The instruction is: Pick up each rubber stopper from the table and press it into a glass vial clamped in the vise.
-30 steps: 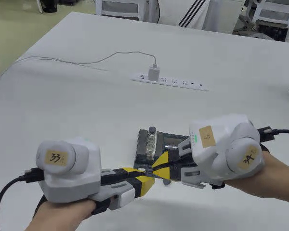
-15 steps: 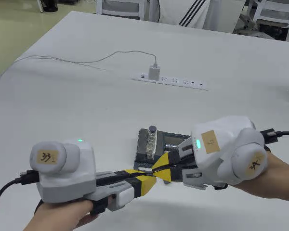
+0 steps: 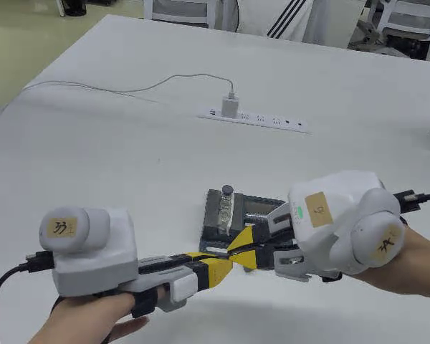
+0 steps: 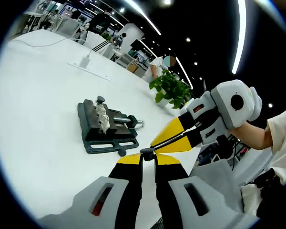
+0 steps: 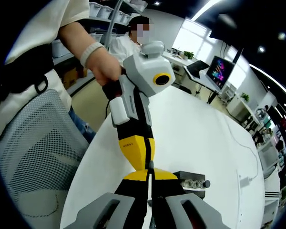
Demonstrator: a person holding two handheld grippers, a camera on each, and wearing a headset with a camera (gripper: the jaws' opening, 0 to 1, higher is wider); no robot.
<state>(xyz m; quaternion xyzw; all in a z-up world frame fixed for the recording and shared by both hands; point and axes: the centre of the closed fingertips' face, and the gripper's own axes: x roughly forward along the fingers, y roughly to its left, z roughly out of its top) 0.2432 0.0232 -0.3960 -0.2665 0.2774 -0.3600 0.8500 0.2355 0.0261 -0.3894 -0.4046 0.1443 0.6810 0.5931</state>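
Left tool (image 3: 228, 261), drawn back slightly, still pinches a rubber stopper (image 4: 148, 151); closed right tool (image 3: 232, 251) stays tip-to-tip.

**Bright, even light; heavy fisheye bend at the edges**

Ceiling strip lights (image 4: 240, 28) burn as hard white streaks in the left gripper view. The white tabletop (image 3: 129, 143) reflects them evenly, nearly washed out on its far side. Shadows are soft; a faint one lies under my left tool (image 3: 229, 259) on the near side. The head view is sharp. Both gripper views curve strongly toward their edges, where the room turns dim and soft.
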